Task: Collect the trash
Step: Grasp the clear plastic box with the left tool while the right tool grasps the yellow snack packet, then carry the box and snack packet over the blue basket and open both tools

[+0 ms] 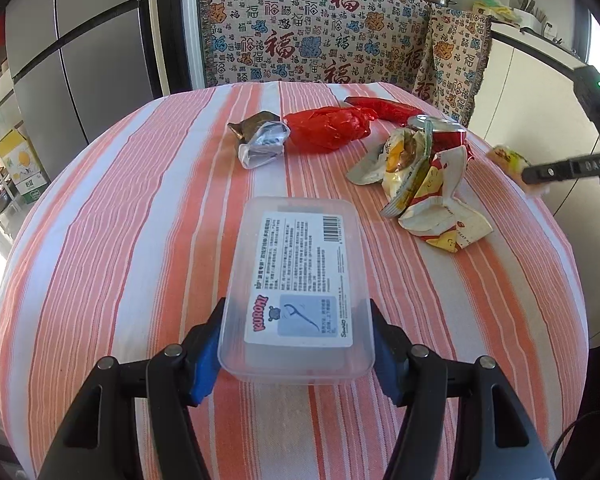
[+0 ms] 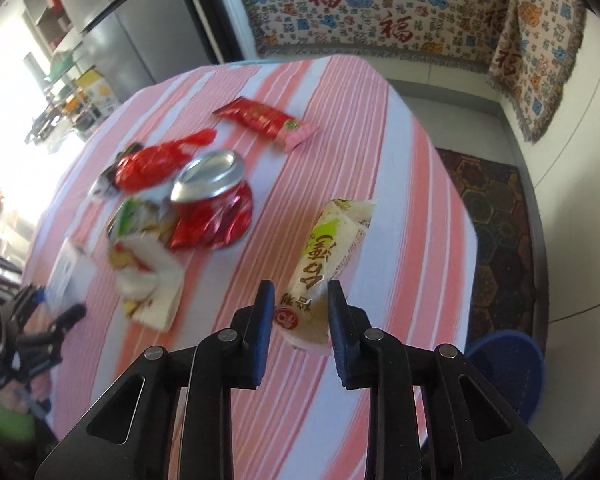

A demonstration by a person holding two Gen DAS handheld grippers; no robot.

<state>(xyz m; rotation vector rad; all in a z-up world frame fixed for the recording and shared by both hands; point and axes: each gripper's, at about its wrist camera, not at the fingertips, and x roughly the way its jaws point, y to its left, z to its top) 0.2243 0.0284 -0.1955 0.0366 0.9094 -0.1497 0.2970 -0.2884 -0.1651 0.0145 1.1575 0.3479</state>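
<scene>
My left gripper [image 1: 296, 344] is shut on a clear plastic box [image 1: 296, 280] with a white label, its fingers on the box's near end above the striped tablecloth [image 1: 120, 240]. My right gripper [image 2: 300, 308] is shut on a cream and green snack wrapper [image 2: 328, 256], held over the table's right side; the wrapper also shows at the right edge of the left wrist view [image 1: 508, 160]. On the table lie a crushed red can [image 2: 212, 204], a red plastic bag [image 1: 328, 128], a red snack packet [image 2: 264, 120], crumpled yellow and white wrappers [image 1: 424, 184] and a silver-brown wrapper [image 1: 260, 140].
A blue bin [image 2: 508, 368] stands on the floor right of the table. A patterned cloth [image 1: 320, 28] covers the counter behind. A grey fridge [image 1: 80, 60] stands at the left. A dark rug [image 2: 496, 232] lies on the floor.
</scene>
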